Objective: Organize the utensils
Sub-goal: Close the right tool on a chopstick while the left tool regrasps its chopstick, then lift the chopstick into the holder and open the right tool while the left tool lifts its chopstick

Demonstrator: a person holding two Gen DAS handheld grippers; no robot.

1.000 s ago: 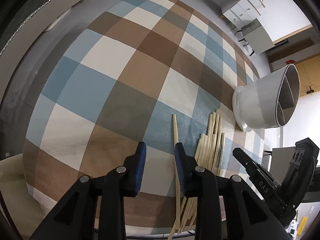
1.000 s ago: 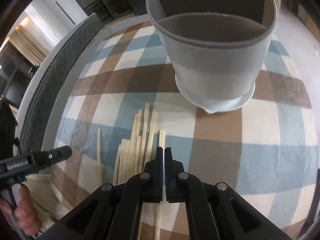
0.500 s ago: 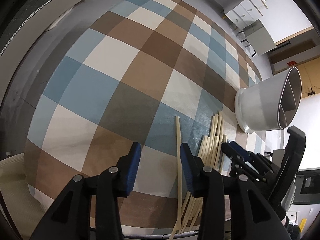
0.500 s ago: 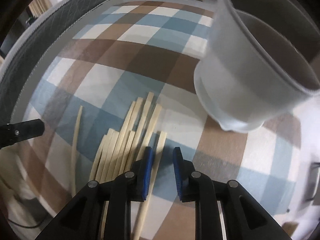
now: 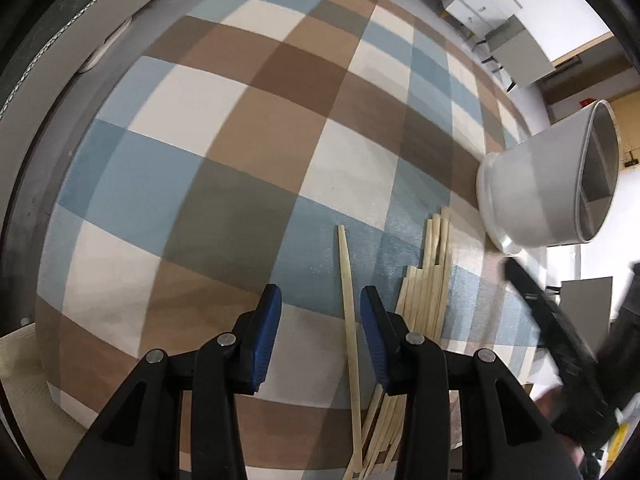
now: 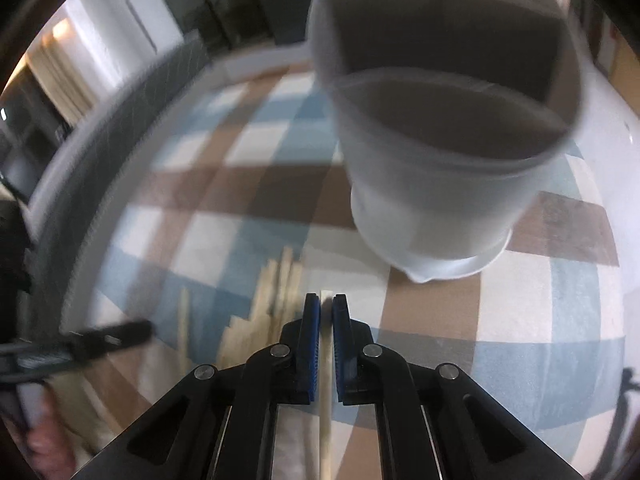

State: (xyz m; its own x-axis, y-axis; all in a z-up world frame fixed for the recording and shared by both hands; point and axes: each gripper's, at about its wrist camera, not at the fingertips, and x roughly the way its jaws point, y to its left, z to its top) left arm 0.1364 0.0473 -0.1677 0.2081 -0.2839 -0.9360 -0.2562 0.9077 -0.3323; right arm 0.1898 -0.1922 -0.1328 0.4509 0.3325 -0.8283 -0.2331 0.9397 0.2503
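Several pale wooden chopsticks (image 5: 424,284) lie in a bunch on the checked tablecloth, with one stray chopstick (image 5: 349,304) to their left. My left gripper (image 5: 320,312) is open and empty, its jaws on either side of the stray chopstick. My right gripper (image 6: 325,308) is shut on a single chopstick (image 6: 326,392), which runs back between the blue pads. The white divided utensil holder (image 6: 436,184) stands just beyond it, and also shows in the left wrist view (image 5: 548,184). The chopstick bunch (image 6: 276,292) shows blurred left of the right gripper.
The blue, brown and cream checked tablecloth (image 5: 224,168) covers the table. A dark woven mat (image 6: 132,104) edges the table's far left side. Cabinets (image 5: 504,12) stand beyond the table. My right gripper (image 5: 560,336) shows blurred at the left view's right edge.
My right gripper has closed on one chopstick from the right of the bunch and lifted toward the holder. My left gripper has opened wider and shifted so the stray chopstick lies between its jaws.
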